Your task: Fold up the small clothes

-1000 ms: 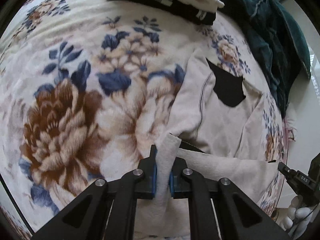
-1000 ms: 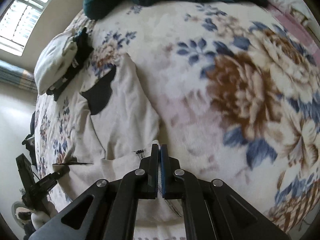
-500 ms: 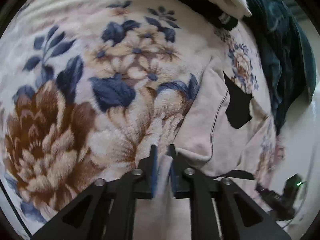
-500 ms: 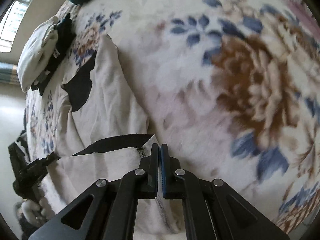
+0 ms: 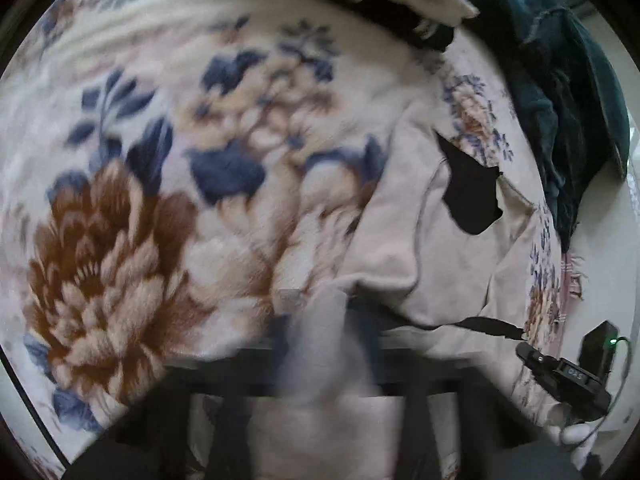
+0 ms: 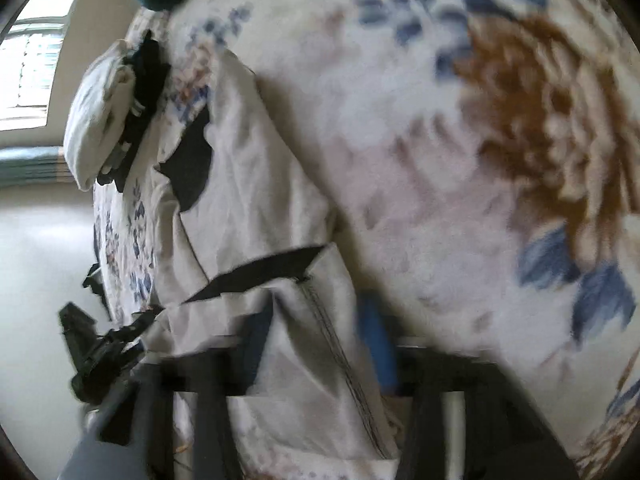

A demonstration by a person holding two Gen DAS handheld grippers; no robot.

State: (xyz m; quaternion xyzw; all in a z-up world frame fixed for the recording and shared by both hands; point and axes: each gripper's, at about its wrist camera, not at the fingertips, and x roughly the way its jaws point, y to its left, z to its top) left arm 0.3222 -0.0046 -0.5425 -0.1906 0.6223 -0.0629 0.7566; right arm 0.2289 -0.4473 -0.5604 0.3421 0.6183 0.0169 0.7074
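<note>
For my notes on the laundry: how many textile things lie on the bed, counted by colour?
Cream garment with black patch: 1
White folded cloth: 1
Black folded clothing: 1
Dark teal blanket: 1
Floral bed cover: 1
Total: 5

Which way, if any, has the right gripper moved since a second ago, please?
Yes: the right gripper has sunk toward the floral bedspread, whose brown flower looms larger; its jaws are opening, cream garment between them.

Bedroom: floral blanket (image 5: 168, 184), window (image 6: 32, 60)
</note>
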